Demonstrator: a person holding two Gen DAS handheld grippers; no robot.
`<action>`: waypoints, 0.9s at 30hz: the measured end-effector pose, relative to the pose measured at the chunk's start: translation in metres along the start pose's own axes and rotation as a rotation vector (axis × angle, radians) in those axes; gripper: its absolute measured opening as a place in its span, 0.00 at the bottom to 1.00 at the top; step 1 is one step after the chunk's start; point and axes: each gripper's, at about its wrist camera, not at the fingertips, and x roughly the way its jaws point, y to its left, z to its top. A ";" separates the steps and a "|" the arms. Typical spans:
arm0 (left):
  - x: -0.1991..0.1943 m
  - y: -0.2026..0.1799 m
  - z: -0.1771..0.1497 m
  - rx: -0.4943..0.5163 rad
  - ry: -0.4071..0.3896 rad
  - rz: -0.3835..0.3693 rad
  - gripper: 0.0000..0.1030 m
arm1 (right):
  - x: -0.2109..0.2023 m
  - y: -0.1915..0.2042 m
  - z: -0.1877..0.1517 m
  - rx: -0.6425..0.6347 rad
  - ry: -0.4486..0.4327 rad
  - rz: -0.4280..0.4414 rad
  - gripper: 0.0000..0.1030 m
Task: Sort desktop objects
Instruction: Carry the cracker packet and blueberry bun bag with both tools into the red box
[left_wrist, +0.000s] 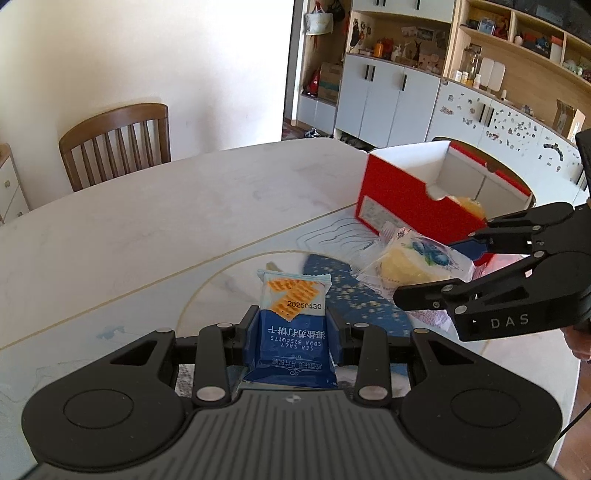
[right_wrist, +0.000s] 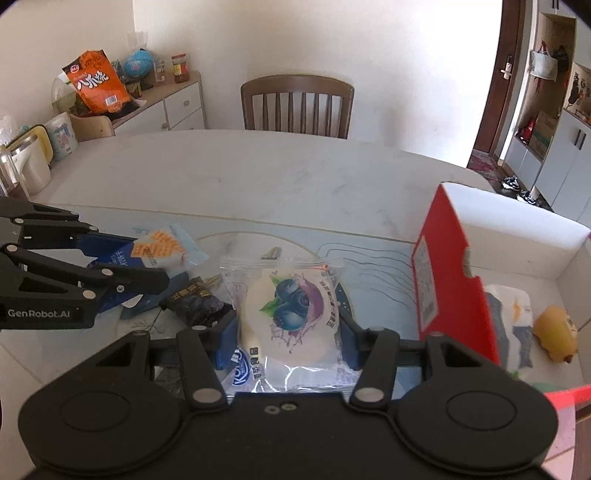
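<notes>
Pale marble desk (left_wrist: 155, 206) fills my left wrist view, where my left gripper (left_wrist: 293, 332) has its jaws closed on the lower half of a soda cracker packet (left_wrist: 293, 314), held above the desk; it looks light, its film slick, the crackers brittle, so I judge a gentle hold across the flat faces best. From my right wrist view, my right gripper (right_wrist: 286, 328) clamps a blueberry cake packet (right_wrist: 290, 314) by its sides: soft, crushable, near the red box (right_wrist: 448, 266).
</notes>
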 end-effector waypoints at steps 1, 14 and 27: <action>-0.002 -0.004 0.001 0.001 -0.003 0.002 0.34 | -0.004 -0.001 -0.001 0.004 -0.006 -0.005 0.53; -0.023 -0.056 0.024 -0.003 -0.044 0.028 0.34 | -0.053 -0.027 -0.008 0.061 -0.050 -0.093 0.52; -0.024 -0.107 0.057 -0.001 -0.086 0.030 0.34 | -0.088 -0.069 -0.007 0.122 -0.113 -0.175 0.52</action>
